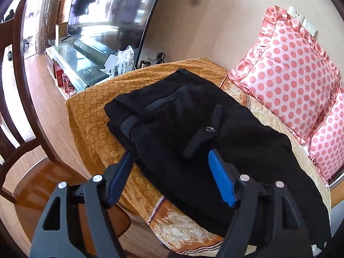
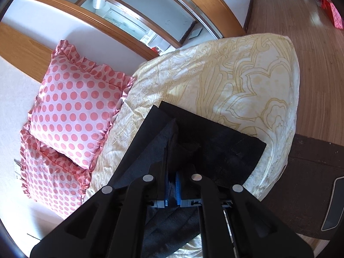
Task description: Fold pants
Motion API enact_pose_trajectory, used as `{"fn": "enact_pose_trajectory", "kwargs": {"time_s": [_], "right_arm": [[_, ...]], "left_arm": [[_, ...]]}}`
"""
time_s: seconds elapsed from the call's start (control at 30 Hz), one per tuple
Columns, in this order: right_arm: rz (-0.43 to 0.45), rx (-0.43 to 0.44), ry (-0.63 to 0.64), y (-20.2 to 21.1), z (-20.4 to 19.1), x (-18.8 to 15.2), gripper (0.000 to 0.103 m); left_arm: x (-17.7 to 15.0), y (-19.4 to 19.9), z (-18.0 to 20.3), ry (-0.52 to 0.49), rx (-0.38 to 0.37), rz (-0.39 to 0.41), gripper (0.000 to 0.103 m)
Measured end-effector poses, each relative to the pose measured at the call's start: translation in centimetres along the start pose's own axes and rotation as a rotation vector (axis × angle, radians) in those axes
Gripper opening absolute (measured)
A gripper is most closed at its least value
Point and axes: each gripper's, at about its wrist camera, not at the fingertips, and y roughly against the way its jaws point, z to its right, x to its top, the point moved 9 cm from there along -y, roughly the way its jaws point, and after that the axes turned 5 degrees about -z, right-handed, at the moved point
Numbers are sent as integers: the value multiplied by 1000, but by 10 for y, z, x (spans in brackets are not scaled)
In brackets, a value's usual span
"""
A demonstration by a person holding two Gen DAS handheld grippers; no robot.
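The left gripper [image 1: 169, 154] hovers wide open over the black pants [image 1: 193, 133] on the bed [image 2: 236, 75], while the right gripper [image 2: 172, 180] pinches their fabric.

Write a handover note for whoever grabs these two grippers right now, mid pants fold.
Left gripper: open, holding nothing, its blue fingers on either side of the near edge of the black pants.
Right gripper: shut on the pants fabric, near the leg end.
Pants lie on the patterned bedspread, beside the polka-dot pillows.
Done: the waist end looks folded into a stacked bundle, button facing up.
Left: the leg end held by the right gripper probably needs bringing over, then release and flatten.
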Motion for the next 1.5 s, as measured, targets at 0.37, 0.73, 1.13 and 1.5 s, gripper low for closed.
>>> {"fn": "enact_pose_trajectory", "kwargs": {"time_s": [0.37, 0.73, 1.13, 1.5], "right_arm": [[-10, 6, -22, -3, 6, -1, 26], [105, -18, 223, 25, -41, 29, 4], [44, -59, 101, 30, 13, 2, 4], [81, -67, 130, 41, 0, 5, 4]], "left_arm": [[2, 2, 8, -22, -1, 4, 72], [2, 2, 12, -25, -20, -15, 61], [8, -1, 3, -7, -30, -32, 28], [20, 11, -10, 37, -111, -48, 7]]}}
